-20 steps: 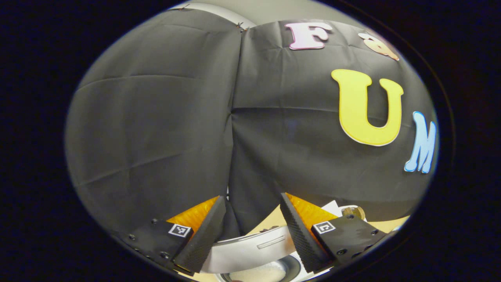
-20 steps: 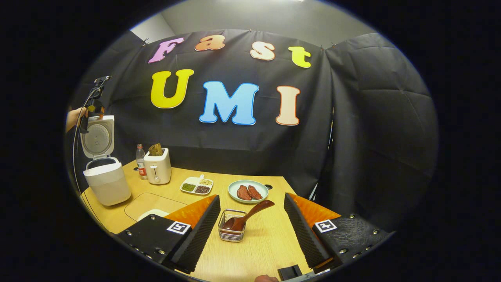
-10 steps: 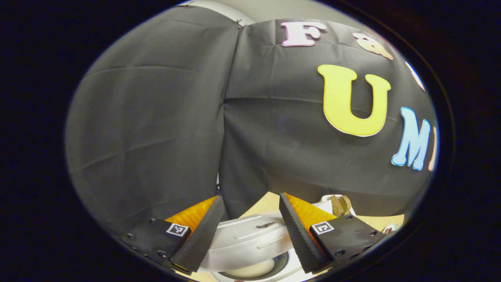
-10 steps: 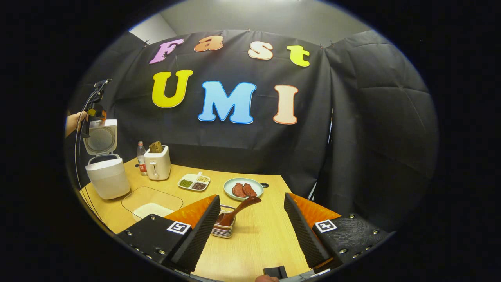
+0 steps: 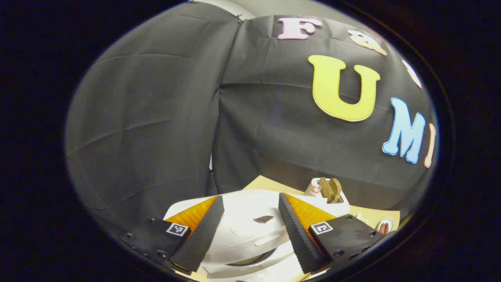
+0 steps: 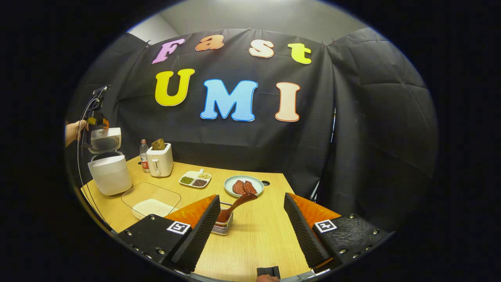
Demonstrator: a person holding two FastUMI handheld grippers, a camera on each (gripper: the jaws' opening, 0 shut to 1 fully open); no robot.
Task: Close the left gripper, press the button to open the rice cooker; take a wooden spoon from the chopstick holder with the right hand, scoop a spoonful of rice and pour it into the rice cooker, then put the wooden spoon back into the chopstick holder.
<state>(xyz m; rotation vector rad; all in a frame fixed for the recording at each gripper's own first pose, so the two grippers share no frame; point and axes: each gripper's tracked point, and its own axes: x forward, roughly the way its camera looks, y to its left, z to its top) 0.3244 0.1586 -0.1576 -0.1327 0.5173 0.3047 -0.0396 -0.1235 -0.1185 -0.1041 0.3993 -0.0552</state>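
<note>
The white rice cooker (image 6: 109,178) stands at the far left corner of the light wooden table (image 6: 258,235). Its hinged white lid (image 5: 250,227) is partly lowered over the pot. The left gripper (image 5: 250,231) sits above that lid with its jaws spread apart, gripping nothing; whether a finger touches the lid cannot be told. In the right gripper view a hand (image 6: 74,131) holds this gripper at the lid's top edge.

The right gripper (image 6: 250,231) hovers over the near end of the table, jaws released and empty. Just ahead of its left finger stands the small clear chopstick holder (image 6: 224,226) – the dark brown wooden spoon (image 6: 236,204) rests inside it, handle tilted up toward the right.

Between holder and cooker lies a clear rectangular tray of white rice (image 6: 152,199). Behind it:
- a white toaster with bread (image 6: 159,159), beside a small plastic bottle (image 6: 144,156);
- a white divided dish of beans (image 6: 195,179);
- a pale green plate with red meat slices (image 6: 244,185).
</note>
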